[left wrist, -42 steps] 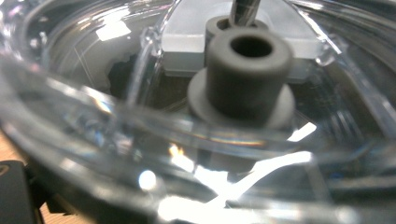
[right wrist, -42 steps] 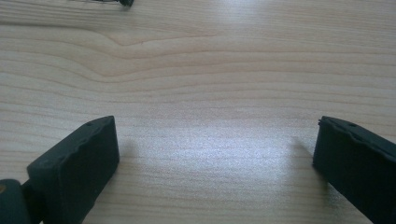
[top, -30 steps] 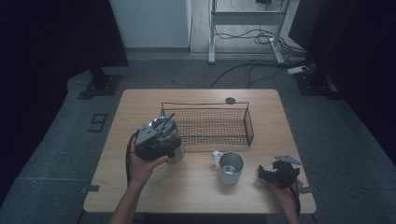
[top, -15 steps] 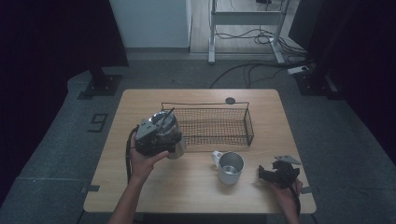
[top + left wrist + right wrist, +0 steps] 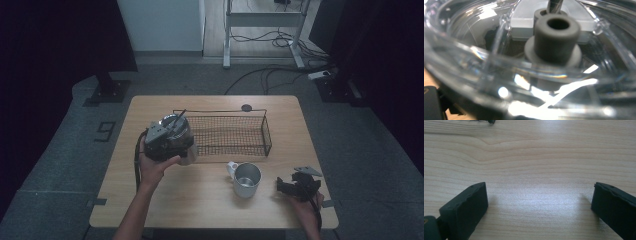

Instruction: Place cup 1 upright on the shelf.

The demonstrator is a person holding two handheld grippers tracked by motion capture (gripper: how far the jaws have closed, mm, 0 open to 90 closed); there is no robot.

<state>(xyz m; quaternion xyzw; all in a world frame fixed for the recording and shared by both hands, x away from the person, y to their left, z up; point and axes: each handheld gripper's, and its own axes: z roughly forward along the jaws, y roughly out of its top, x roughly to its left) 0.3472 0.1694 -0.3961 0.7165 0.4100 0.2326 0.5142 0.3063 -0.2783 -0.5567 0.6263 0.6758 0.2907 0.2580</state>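
Filling left gripper [image 5: 172, 135] close-up: clear cup [image 5: 499, 62], finger state unclear; right gripper [image 5: 539, 202] fingers apart.

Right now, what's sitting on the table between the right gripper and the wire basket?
In the high view, the metal mug stands between the right gripper and the wire basket, just in front of the basket; otherwise that stretch is bare wood.

Pale matt wood-grain table [image 5: 210, 200], black wire-mesh basket [image 5: 232, 135], shiny metal mug [image 5: 246, 179], glossy clear plastic container [image 5: 486, 50]
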